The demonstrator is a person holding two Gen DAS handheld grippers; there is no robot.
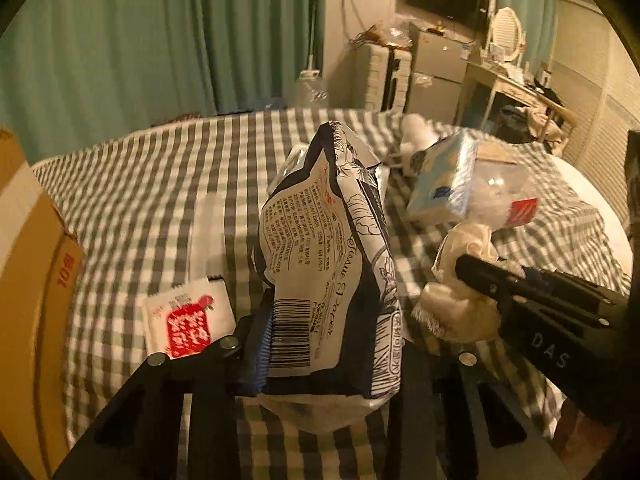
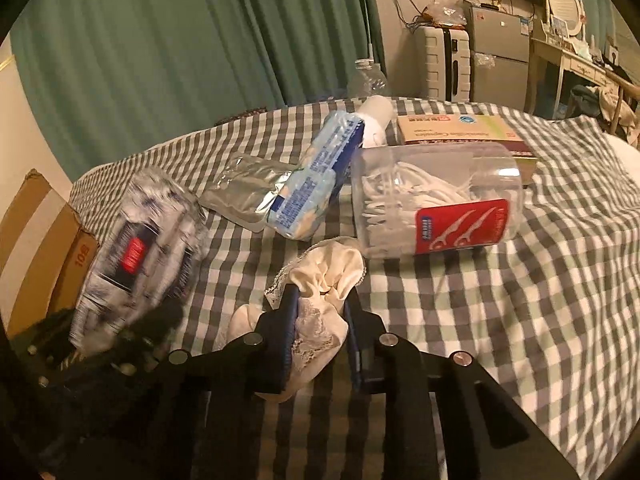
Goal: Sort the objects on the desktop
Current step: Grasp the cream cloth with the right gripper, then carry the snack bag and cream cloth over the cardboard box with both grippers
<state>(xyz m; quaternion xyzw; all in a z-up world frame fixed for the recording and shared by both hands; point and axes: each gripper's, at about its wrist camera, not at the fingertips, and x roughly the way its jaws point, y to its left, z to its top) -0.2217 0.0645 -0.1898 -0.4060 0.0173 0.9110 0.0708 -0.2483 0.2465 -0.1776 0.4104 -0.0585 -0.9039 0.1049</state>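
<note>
L claw point(image 1: 320, 344) pinching tissue pack point(image 1: 328, 264) upright betw. fingers; R claw point(image 2: 320, 320) pinching cream scrunchie point(image 2: 328, 276).

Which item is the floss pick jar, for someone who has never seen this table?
Start at the checked tablecloth, then find the flat cardboard box near its far edge. Just in front of that box lies the floss pick jar, tipped on its side. It is the only clear container, packed with white picks and wearing a red label with pick drawings.
</note>
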